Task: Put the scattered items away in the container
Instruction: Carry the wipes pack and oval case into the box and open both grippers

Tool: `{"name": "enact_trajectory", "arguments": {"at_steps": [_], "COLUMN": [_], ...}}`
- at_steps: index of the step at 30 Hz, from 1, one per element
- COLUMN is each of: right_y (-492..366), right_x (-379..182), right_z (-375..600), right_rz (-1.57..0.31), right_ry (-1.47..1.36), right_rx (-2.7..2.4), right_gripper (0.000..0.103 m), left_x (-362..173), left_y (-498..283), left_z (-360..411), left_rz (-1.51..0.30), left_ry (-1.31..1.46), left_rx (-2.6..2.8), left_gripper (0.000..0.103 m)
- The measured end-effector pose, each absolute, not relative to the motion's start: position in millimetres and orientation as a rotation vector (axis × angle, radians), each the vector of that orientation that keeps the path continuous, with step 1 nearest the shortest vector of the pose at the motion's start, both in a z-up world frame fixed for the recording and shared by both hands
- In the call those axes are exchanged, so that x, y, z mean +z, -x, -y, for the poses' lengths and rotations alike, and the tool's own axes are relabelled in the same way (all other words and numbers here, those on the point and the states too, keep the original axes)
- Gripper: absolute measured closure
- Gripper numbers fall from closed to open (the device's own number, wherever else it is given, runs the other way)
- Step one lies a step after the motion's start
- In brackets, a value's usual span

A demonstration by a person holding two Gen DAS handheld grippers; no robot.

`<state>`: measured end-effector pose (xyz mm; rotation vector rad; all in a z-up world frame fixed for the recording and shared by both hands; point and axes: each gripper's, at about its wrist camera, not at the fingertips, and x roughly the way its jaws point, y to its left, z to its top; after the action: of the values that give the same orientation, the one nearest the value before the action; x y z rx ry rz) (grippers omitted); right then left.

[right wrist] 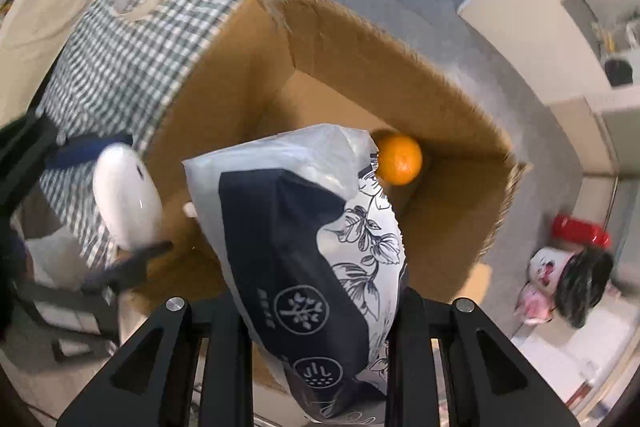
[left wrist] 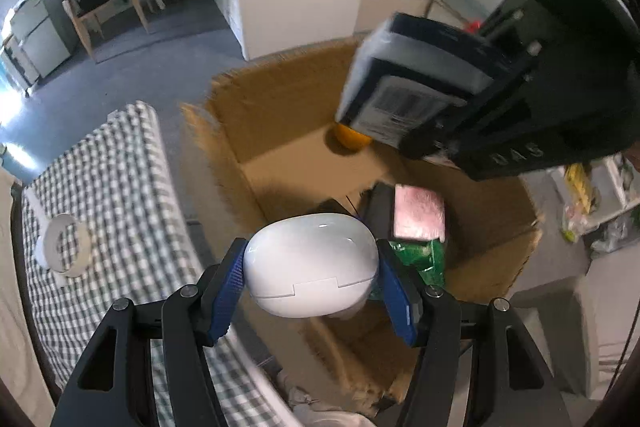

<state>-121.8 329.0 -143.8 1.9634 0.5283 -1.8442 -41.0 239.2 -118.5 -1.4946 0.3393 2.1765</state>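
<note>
Left wrist view: left gripper clamping white case over cardboard box. Right gripper squeezing tissue pack, hiding part of orange.

Both grippers up over the box now. Left gripper tilts steeply down, blue pads pressed on either side of a white egg-shaped case, jaws about half spread, grip firm. Right gripper points straight down, jaws narrow, clamped on a navy-and-white tissue pack that sticks out past the fingertips. From the left cam, right gripper sits upper right, close by, not touching.
</note>
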Motion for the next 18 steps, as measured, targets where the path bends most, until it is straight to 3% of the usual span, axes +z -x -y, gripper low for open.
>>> {"name": "enact_trajectory", "arguments": {"at_steps": [1, 2, 3, 4, 5, 12, 18], "right_y": [120.8, 119.5, 117.9, 116.5, 115.3, 113.2, 114.5], "right_x": [-149.7, -152.5, -152.9, -152.7, -151.3, -134.6, -86.7], "right_z": [-331.7, -333.8, -335.3, -336.4, -337.5, -347.3, -343.8], "right_rz": [-0.502, -0.481, -0.474, -0.485, -0.505, -0.578, -0.559], "right_ry": [-1.962, -1.948, -1.932, -1.921, -1.91, -1.913, -1.841], "right_rx": [-1.849, -1.862, -1.886, -1.915, -1.947, -2.014, -2.058], "right_gripper": [0.077, 0.07, 0.047, 0.034, 0.015, 0.013, 0.013], "left_x": [-125.4, -129.1, -130.9, -131.5, -129.9, -113.3, -83.2], "left_y": [39.6, 38.8, 38.1, 37.1, 36.1, 30.9, 35.8], "left_z": [-244.2, -247.5, -250.0, -251.5, -252.5, -247.2, -199.8], "left_rz": [-0.366, -0.381, -0.391, -0.409, -0.433, -0.418, -0.329], "left_ry": [1.494, 1.492, 1.485, 1.477, 1.47, 1.433, 1.409], "left_rx": [2.172, 2.168, 2.161, 2.171, 2.19, 2.203, 2.293], "left_gripper": [0.038, 0.037, 0.027, 0.009, 0.006, 0.005, 0.005]}}
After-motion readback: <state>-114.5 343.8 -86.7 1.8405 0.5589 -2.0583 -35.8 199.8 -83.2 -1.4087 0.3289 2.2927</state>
